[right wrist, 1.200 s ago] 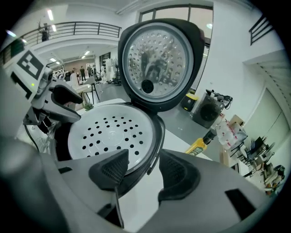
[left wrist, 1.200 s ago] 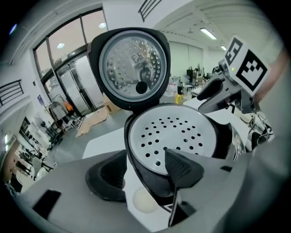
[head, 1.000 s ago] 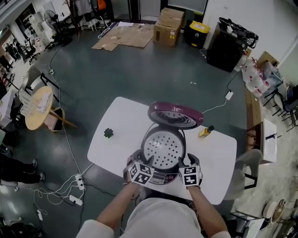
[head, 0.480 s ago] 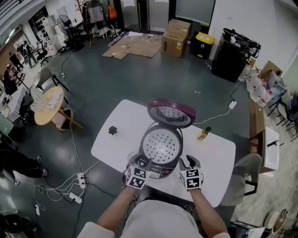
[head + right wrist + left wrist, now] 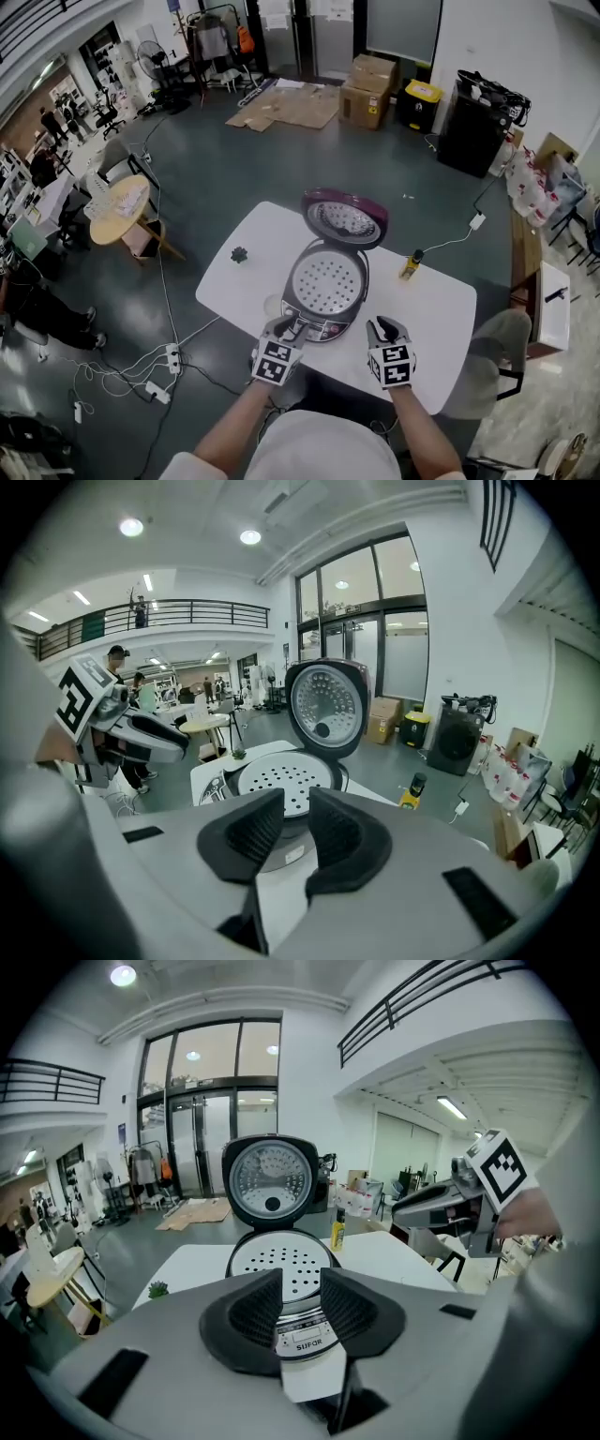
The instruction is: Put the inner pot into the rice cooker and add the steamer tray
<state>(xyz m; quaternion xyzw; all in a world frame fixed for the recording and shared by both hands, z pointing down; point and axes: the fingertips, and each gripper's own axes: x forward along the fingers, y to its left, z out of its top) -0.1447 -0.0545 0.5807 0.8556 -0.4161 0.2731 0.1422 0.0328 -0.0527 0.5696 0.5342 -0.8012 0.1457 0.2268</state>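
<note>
The purple-and-silver rice cooker (image 5: 309,319) stands on the white table (image 5: 431,309) with its lid (image 5: 344,217) raised. A white steamer tray (image 5: 325,281) full of holes sits in its mouth and hides the inner pot. My left gripper (image 5: 285,329) hovers just in front of the cooker's front panel, and my right gripper (image 5: 382,330) hangs over the table to the cooker's right. Both jaws have just been closing, with a narrow gap left and nothing between them. In the left gripper view the tray (image 5: 281,1258) shows beyond the jaws; the right gripper view shows the tray (image 5: 279,777) too.
A yellow bottle (image 5: 410,265) stands right of the cooker and a small green plant (image 5: 239,254) sits on the table's left part. A cable runs off the far right edge. A grey chair (image 5: 497,352) is at the right and a round wooden table (image 5: 120,202) at the left.
Both grippers have drawn back from the cooker's rim towards me and risen. Their jaws have narrowed. The tray stays in the cooker.
</note>
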